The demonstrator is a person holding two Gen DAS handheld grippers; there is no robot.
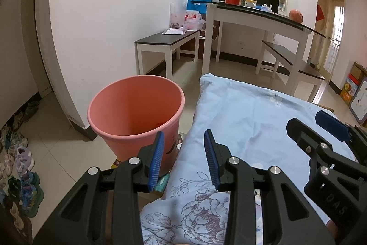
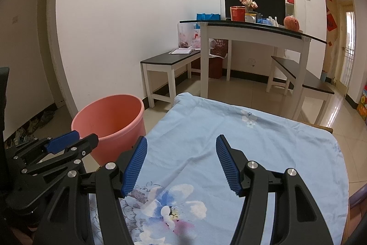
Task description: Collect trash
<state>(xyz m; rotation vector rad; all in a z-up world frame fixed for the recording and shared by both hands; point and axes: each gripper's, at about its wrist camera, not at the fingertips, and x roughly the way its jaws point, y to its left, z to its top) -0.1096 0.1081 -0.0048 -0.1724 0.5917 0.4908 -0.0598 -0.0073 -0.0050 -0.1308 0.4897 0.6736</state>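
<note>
Fingers of left gripper [image 1: 184, 159] and right gripper [image 2: 181, 164] released, nothing between them, both over the blue floral sheet [image 2: 252, 144]. Pink bin [image 1: 135, 107] stands on the floor just beside the sheet's left edge. No trash visible. Judged step: searching; next, locate a piece.
</note>
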